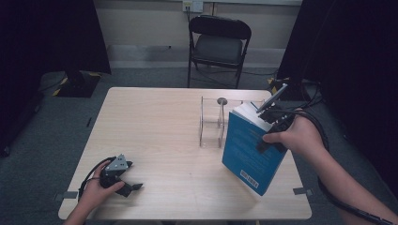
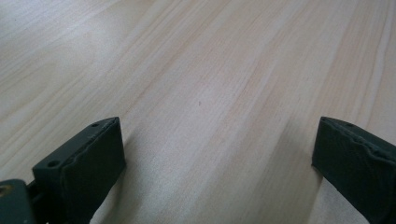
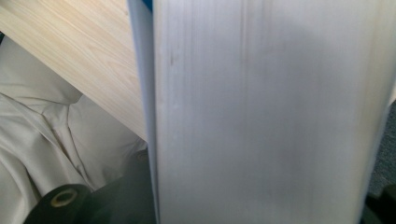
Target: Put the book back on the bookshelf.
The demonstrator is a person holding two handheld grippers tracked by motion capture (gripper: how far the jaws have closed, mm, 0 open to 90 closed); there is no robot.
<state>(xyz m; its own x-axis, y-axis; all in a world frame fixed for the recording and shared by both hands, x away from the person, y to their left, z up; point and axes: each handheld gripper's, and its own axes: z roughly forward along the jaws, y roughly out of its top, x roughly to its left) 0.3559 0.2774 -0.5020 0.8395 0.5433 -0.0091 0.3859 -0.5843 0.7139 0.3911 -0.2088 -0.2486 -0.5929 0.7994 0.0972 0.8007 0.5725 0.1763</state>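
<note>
Blue softcover book (image 1: 248, 152), thick, white page block, barcode on the lower cover, is pinched in the right hand-held gripper (image 1: 272, 133), jaws clamped across its thickness at the upper right edge. In the right gripper view the white page edge (image 3: 271, 116) sits right against the camera, with the pale wood desk (image 3: 84, 60) off to one side. Book stands tilted on the desk, one lower corner near the front right desk edge, long axis running up from that corner toward the clear acrylic book stand (image 1: 213, 122). Stand sits just behind and left of the book, dividers upright, slots empty as far as I can tell; top of the book is close to the stand's right side, touching or not is unclear.

Key relation: stand lies away from the person, beyond and left of the gripped book, so the likely next move is to straighten the book and slide it into a slot, long axis kept upright. Right hand is the nearer one by far.

Left hand-held gripper (image 1: 126, 186) rests on the light wood desk (image 1: 155, 122) well to the left of the stand, near the front left corner, jaws spread wide with nothing between them; the left gripper view shows bare wood grain (image 2: 210, 93) between the two black jaws.

Black folding chair (image 1: 218, 42) stands behind the stand, past the far desk edge.
</note>
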